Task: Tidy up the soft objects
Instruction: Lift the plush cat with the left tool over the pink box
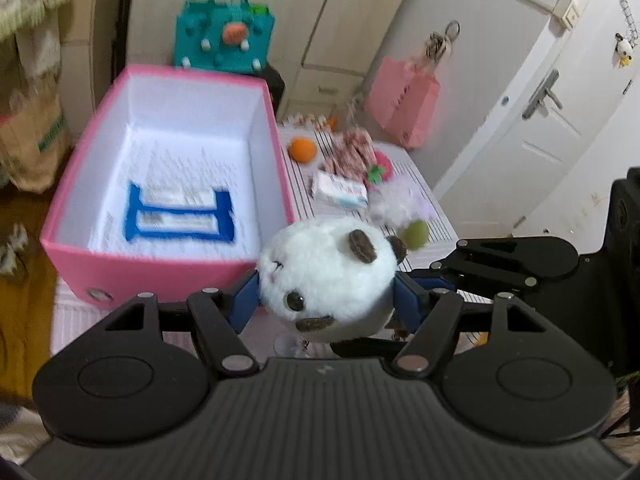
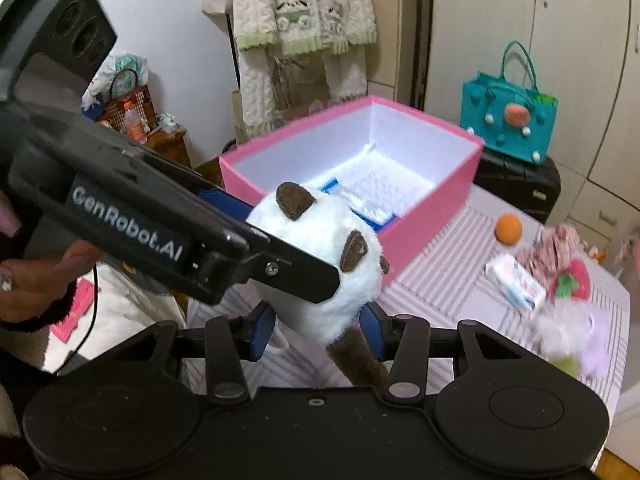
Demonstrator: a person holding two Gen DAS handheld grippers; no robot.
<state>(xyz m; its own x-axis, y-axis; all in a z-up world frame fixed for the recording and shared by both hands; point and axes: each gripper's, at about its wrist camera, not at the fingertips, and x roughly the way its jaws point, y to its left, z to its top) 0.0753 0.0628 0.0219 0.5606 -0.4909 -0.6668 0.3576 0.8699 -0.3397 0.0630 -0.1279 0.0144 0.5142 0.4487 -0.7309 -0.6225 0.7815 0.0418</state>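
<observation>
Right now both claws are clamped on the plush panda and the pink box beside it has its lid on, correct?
Not quite. The pink box has no lid on: the left wrist view looks straight down into its white inside, where a blue and white packet lies. The rest holds: the left claw and the right claw both clamp the plush panda.

White plush panda (image 1: 326,276) held aloft, just beside the open pink box (image 1: 120,276).

Round and fluffy, with brown ears and a brown limb hanging down; it tilts sideways. The box, white inside, holds blue-edged packets (image 1: 180,216). Other soft toys (image 1: 352,172) lie scattered on the striped table (image 2: 452,264).
</observation>
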